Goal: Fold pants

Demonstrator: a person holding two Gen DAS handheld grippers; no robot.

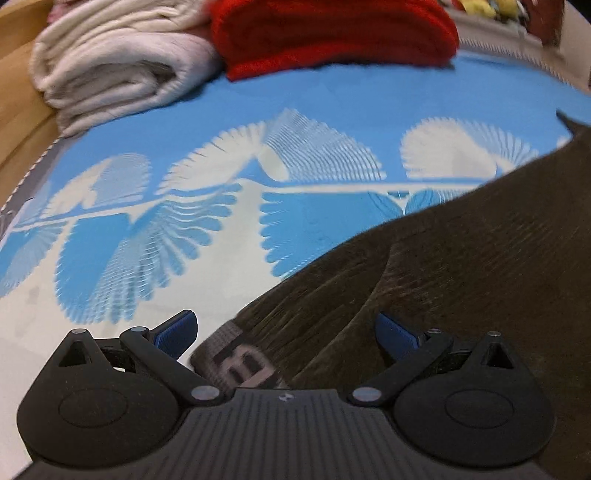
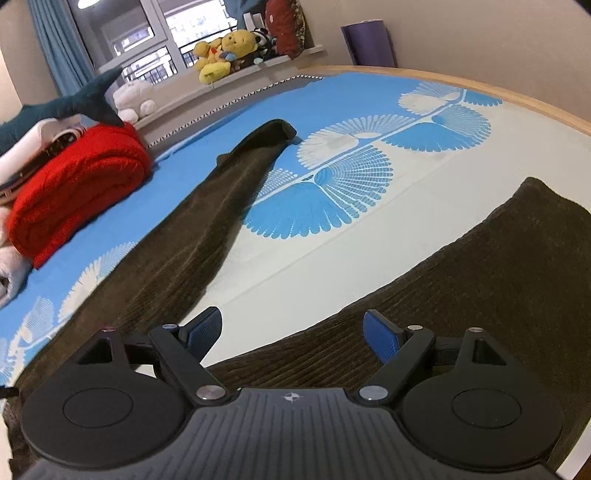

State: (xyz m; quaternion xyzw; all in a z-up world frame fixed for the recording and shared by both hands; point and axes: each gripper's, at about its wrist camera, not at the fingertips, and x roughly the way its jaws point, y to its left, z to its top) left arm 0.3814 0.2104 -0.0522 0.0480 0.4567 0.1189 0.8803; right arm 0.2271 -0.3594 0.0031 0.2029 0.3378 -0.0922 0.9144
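1. The left gripper (image 1: pixel 286 332) hangs over the waist end of the dark brown pants (image 1: pixel 461 266), its blue pads wide apart and gripping nothing; a grey waistband label (image 1: pixel 240 363) lies between the jaws, close to the gripper body.
2. Beyond the left jaws spreads a blue-and-white bedsheet (image 1: pixel 332 103); further ahead, to their left, sits a folded cream blanket (image 1: pixel 110 66), with a red folded knit (image 1: pixel 332 33) beside it.
3. The right gripper (image 2: pixel 293 332) likewise stands with jaws spread and empty, above the pants (image 2: pixel 461 295), where the two legs split.
4. One leg (image 2: pixel 207 221) runs ahead and left of the right jaws; the other leg (image 2: pixel 517 236) stretches off to their right, bare sheet (image 2: pixel 332 258) between.
5. Far ahead of the right jaws, plush toys (image 2: pixel 225 51) line a window ledge.
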